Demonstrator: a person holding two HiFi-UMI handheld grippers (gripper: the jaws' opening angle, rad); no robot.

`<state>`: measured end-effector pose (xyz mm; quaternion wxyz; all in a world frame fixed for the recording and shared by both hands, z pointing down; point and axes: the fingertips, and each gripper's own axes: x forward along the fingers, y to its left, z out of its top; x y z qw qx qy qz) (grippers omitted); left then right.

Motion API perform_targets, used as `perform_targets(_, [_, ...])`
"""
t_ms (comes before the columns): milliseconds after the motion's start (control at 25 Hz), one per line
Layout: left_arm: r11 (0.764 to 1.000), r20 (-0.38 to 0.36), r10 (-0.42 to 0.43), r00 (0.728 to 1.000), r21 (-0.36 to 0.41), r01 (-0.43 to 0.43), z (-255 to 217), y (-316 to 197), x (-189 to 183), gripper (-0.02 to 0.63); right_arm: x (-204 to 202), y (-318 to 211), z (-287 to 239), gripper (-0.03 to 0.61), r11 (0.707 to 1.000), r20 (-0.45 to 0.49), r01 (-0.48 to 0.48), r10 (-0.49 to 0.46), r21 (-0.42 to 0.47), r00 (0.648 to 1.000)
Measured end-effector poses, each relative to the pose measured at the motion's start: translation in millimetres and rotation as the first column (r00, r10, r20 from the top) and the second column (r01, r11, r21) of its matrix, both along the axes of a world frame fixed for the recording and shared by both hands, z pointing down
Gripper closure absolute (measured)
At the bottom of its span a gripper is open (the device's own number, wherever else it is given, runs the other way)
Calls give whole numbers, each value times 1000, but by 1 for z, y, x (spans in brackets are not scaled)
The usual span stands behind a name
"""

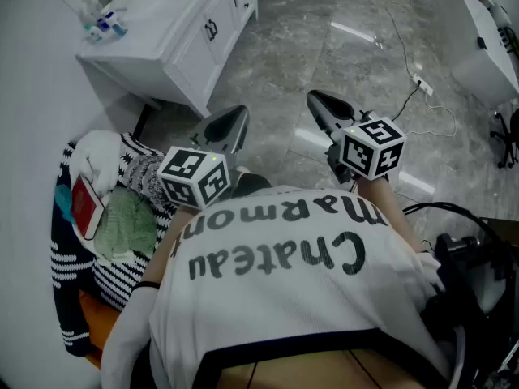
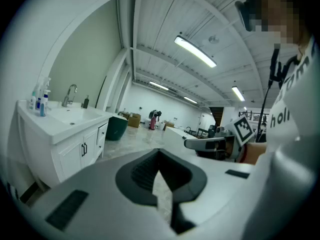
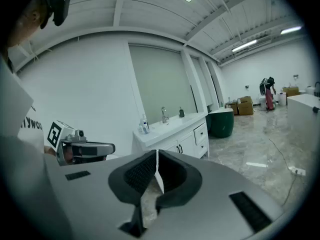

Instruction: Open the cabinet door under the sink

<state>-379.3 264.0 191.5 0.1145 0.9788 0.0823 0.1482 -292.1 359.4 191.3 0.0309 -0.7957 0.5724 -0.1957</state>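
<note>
Lying beside the cabinet [image 1: 195, 51], striped clothes [image 1: 122, 278] — head view only.

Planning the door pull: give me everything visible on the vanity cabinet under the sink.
The vanity cabinet is white, painted-looking, with panelled fronts. Two doors are shut, their dark handles paired at the centre seam; drawers stack beside them. It stands upright on the grey stone-look floor, back against the white wall. Its top holds a faucet and bottles. Nothing touches the doors.
</note>
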Motion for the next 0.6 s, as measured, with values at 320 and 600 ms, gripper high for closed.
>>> perform_targets(320, [1000,-2,-3,1000,9,3,0,-5,1,606,4,-3,0,560,1000,3,-10,10,3,1000])
perform_targets(600, [999,-82,45,996,-17,-46,-11,1,2,606,8,1,-5,560,1000,-38,-27,27,3,999])
